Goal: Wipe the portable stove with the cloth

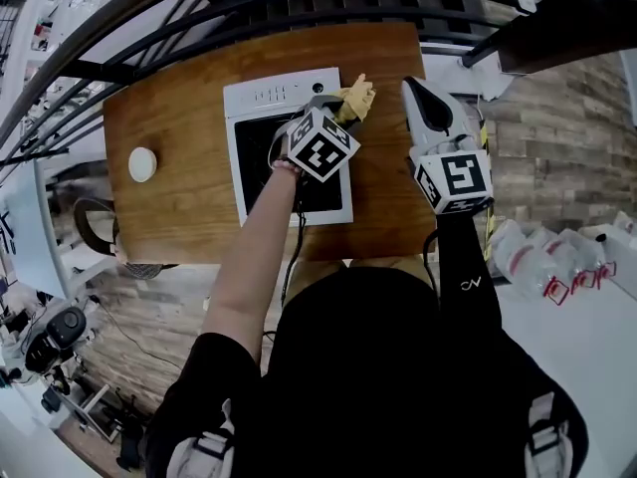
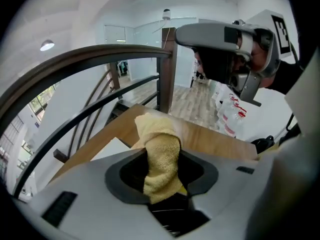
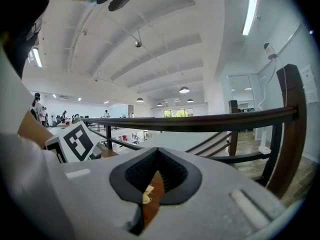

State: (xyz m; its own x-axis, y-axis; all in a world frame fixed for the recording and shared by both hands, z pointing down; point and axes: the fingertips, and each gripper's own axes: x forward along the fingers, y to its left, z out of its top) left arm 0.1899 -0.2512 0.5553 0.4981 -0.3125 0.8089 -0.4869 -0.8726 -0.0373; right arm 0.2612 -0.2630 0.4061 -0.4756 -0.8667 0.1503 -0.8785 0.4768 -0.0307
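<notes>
Cloth [image 2: 160,159] is shown clamped lengthwise in the left hand-held gripper [image 1: 339,105]; only overhead is it placed at the portable stove's [image 1: 249,103] far-right corner. Right hand-held gripper [image 1: 418,93] is closed, empty.

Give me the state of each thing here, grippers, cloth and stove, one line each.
White portable stove with black glass top: flat on the wooden table; power unreadable.
Left gripper: shut on yellow terry cloth, bunched at the stove's far right corner.
Right gripper: shut, empty, right of the stove.
</notes>
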